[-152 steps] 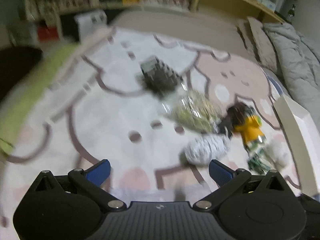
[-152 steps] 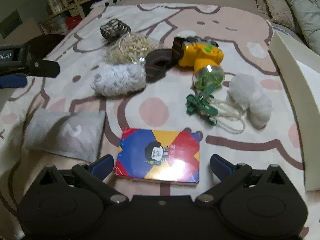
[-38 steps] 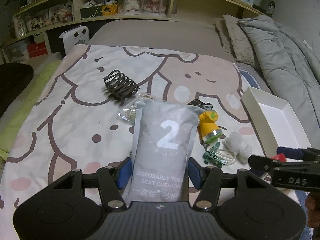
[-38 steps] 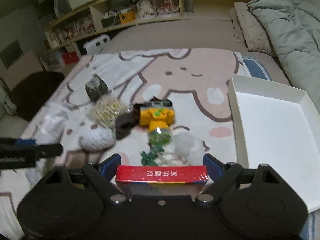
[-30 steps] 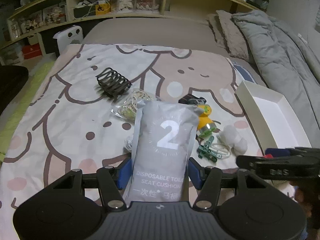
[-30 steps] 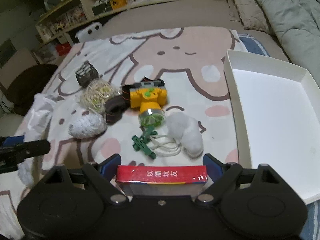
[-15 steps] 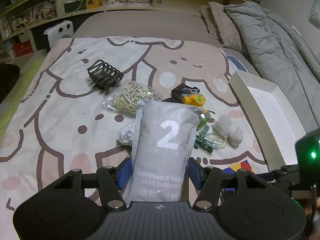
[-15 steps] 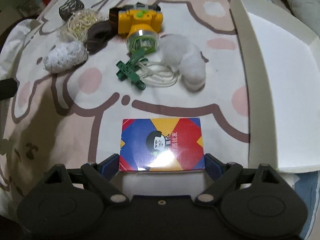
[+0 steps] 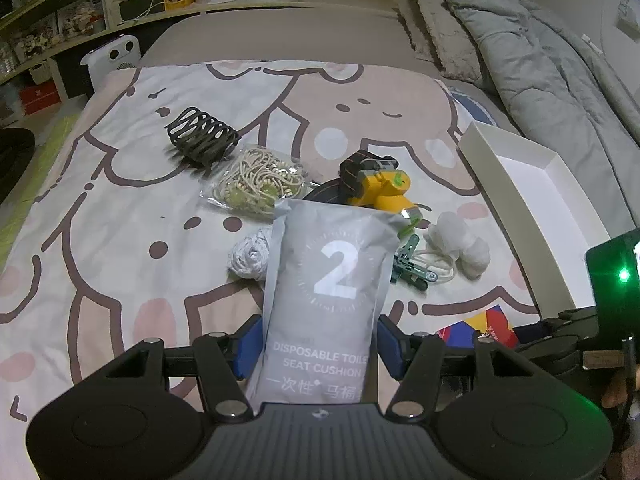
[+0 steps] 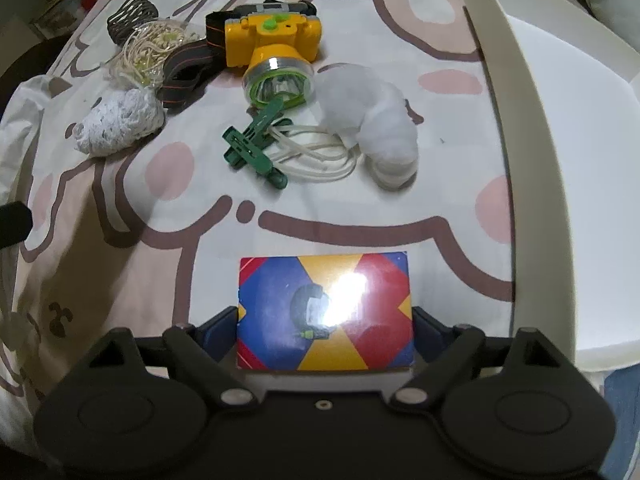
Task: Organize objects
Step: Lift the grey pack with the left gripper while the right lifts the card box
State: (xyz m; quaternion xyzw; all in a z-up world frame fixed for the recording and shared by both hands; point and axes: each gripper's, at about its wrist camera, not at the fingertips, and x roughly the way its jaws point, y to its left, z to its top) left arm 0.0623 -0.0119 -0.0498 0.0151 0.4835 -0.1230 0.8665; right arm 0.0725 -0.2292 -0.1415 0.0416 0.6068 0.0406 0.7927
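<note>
Left wrist view: left claw clamps the grey seat-cushion pouch upright above the bed; behind it lie the yellow headlamp and white tray. Right claw grips the colourful box low beside the tray's wall

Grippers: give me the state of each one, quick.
Left gripper: shut on the grey packet, held up off the bed.
Right gripper: shut on the colourful box.
</note>
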